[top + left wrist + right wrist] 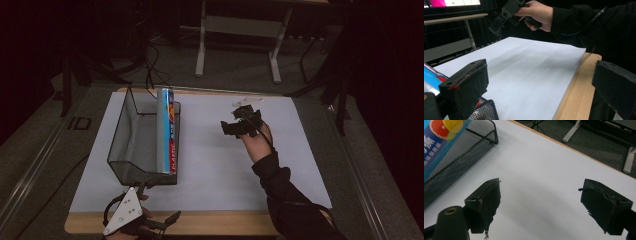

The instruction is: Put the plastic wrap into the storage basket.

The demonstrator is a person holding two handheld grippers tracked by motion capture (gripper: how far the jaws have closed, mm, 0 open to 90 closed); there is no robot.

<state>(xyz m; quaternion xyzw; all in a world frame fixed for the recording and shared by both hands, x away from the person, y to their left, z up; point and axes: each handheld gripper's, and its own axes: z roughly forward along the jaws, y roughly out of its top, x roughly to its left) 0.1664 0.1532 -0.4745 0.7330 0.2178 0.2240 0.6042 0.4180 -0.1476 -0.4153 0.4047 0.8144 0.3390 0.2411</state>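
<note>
**Both tongs free, the wrap box standing in the mesh basket**

I take the black wire-mesh basket (131,150) as my landmark. It sits on the white sheet (225,165) that covers the wooden worktop (225,224). Inside it is one thing I can make out: a long box of plastic wrap (167,131), blue at its far end and red with white lettering at its near end, lying along the basket's right wall and propped against it. The rest of the basket looks bare as far as I can tell through the mesh.

My left tongs (161,223) sit just off the basket's near end, at the worktop's front edge, with the jaws spread wide and nothing between them; in the left gripper view the basket's corner (485,111) shows just beside the left jaw. My right tongs (242,122) hover over the bare sheet well to the right of the basket, jaws also spread and empty, and the right gripper view shows the box (441,142) and mesh (461,160) off to one side.

I judge the step in hand to be reaching for the box. To do it well I would turn the right tongs toward the basket's right wall, come in above the rim so the jaws do not snag the mesh, and close across the box's narrow width near its middle so that it lifts level.
</note>
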